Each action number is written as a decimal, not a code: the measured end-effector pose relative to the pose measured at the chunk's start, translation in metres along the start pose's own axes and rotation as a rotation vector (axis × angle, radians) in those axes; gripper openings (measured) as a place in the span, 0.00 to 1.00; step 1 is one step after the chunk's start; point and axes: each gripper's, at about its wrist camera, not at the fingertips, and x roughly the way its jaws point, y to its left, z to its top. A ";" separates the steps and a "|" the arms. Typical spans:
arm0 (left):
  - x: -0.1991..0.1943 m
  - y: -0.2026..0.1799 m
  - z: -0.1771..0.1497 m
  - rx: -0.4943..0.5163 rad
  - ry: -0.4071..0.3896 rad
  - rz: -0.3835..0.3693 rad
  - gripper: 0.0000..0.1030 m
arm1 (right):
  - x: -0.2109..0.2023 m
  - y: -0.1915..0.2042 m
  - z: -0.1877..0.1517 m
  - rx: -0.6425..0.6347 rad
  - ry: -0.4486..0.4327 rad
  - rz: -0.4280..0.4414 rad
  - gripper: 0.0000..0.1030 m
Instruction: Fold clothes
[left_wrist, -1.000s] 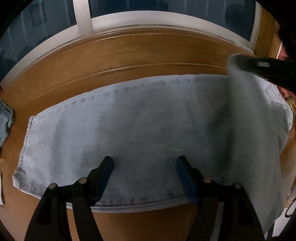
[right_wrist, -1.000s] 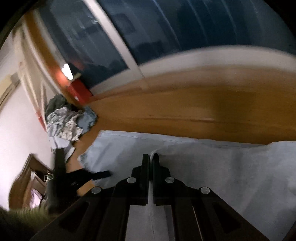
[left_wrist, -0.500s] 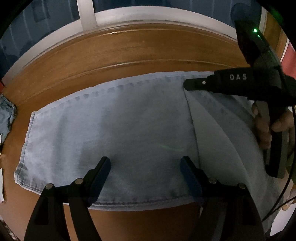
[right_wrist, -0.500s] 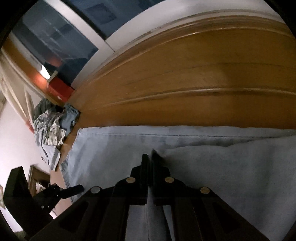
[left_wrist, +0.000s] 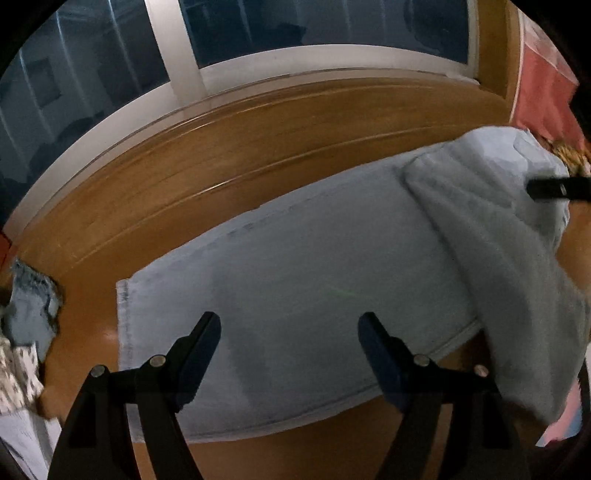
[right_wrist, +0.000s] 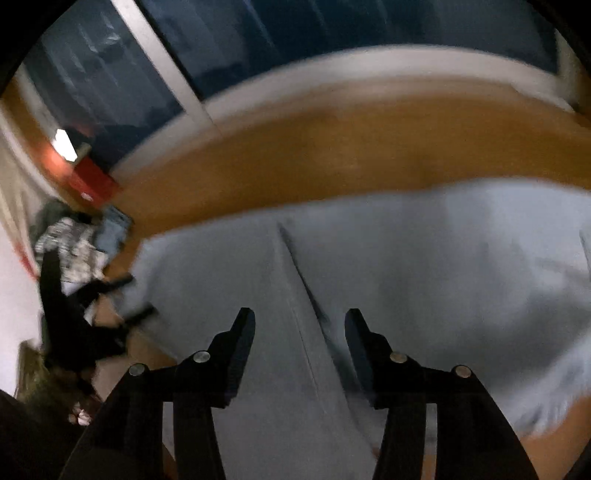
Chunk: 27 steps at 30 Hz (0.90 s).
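A light blue denim garment (left_wrist: 314, 295) lies flat on the wooden table (left_wrist: 258, 155), its right end folded back over itself as a thick flap (left_wrist: 498, 266). My left gripper (left_wrist: 290, 326) hovers open over the garment's near edge, holding nothing. At the right edge of the left wrist view, the black tip of the right gripper (left_wrist: 554, 189) pokes in over the flap. In the right wrist view the right gripper (right_wrist: 300, 325) is open above the denim (right_wrist: 424, 288), with a fold edge (right_wrist: 295, 266) running between its fingers. The left gripper (right_wrist: 85, 314) shows there at far left.
A heap of other clothes (left_wrist: 26, 332) sits at the table's left end, also seen as a pile (right_wrist: 77, 243) in the right wrist view. A window with a white frame (left_wrist: 177, 66) runs along the table's far side. A red object (left_wrist: 543, 85) stands at the right.
The right gripper has opened and let go of the denim flap, which now lies folded over the garment's right end. It has drawn back to the right. The left gripper stays open.
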 end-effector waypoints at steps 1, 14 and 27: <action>0.000 0.006 -0.002 0.015 -0.003 -0.004 0.73 | 0.002 -0.001 -0.009 0.019 0.011 -0.028 0.49; 0.018 0.044 -0.012 -0.044 0.045 -0.030 0.73 | 0.024 0.005 -0.034 0.046 0.062 -0.176 0.49; 0.037 0.050 -0.019 -0.130 0.097 -0.077 0.74 | -0.028 0.040 0.006 0.030 -0.024 0.000 0.03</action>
